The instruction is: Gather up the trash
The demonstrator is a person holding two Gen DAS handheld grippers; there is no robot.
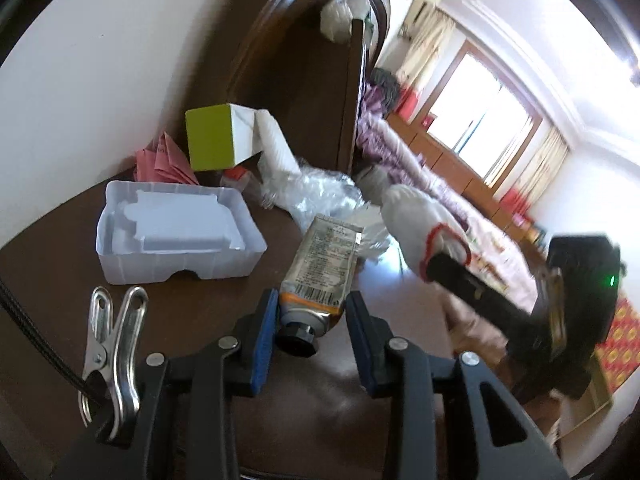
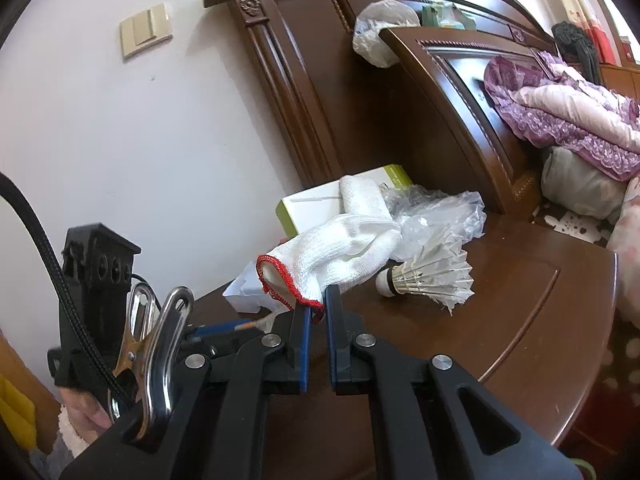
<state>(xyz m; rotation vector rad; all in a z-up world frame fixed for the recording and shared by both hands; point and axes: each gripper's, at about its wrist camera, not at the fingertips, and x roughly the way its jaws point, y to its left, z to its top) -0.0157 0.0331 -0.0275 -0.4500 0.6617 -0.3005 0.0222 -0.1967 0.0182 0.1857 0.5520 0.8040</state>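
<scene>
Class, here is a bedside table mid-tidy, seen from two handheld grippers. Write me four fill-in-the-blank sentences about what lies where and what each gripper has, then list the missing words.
1. The right gripper pinches the red-trimmed cuff of a white ____.
2. Between the left gripper's fingers lies a tube with a ____ cap.
3. Beside the crumpled clear plastic lies a feathered ____.
4. The white tray sits on the dark ____ table.

Missing words: glove; black; shuttlecock; wooden
</scene>
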